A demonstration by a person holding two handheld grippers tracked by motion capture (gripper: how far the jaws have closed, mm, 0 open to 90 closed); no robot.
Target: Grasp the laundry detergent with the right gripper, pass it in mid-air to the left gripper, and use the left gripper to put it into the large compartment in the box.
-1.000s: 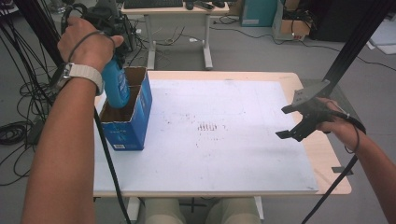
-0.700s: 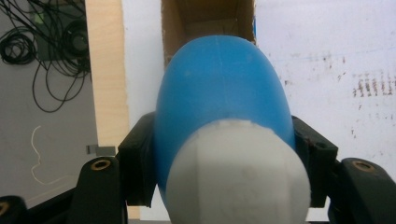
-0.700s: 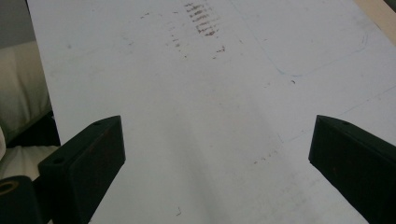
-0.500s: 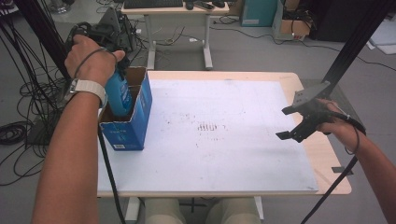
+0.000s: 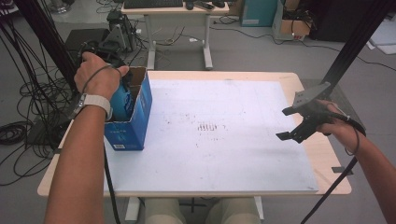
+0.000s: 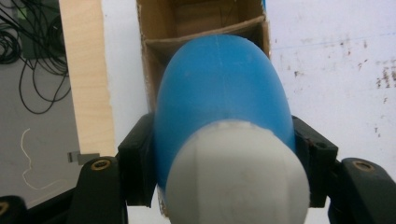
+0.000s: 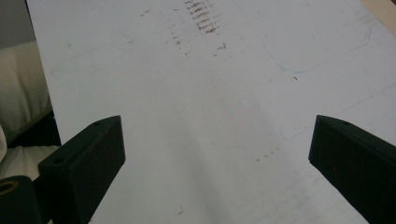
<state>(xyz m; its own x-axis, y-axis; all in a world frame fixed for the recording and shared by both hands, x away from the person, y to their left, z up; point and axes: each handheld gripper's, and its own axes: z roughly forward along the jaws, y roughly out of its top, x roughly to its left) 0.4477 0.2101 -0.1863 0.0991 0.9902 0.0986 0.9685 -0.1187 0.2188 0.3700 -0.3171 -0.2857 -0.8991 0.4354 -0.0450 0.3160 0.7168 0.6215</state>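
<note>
A: What's the bench (image 5: 322, 163) like?

B: A pale wooden top, almost all of it covered by a white sheet (image 5: 224, 154). The sheet is scuffed, with a patch of dark smudges (image 5: 208, 127) near its middle and faint drawn outlines in the right gripper view. Around it there is grey floor, loose black cables (image 5: 18, 130) at the left, a second desk (image 5: 175, 9) with a keyboard farther back, and blue boxes against the far wall.

A: And the box?

B: A blue carton (image 5: 130, 116) with its top open stands on the bench's left part, brown cardboard inside. The left gripper view shows a cardboard divider across its interior.

A: Where's the bottle?

B: The blue bottle (image 6: 219, 98) with the white cap (image 6: 236, 172) is clamped between the left tongs (image 6: 224, 158), both pads pressed against its sides. It hangs base-first in the carton's mouth, partly below the rim.

A: The other hand?

B: The right tongs (image 5: 293, 124) hover over the sheet near the bench's right edge, jaws wide apart with nothing between them.

A: What has changed over the last second?

B: The left hand (image 5: 100, 79) has sunk. A second ago the bottle stood mostly above the carton; now much of it is inside. The right hand has kept its place.
</note>
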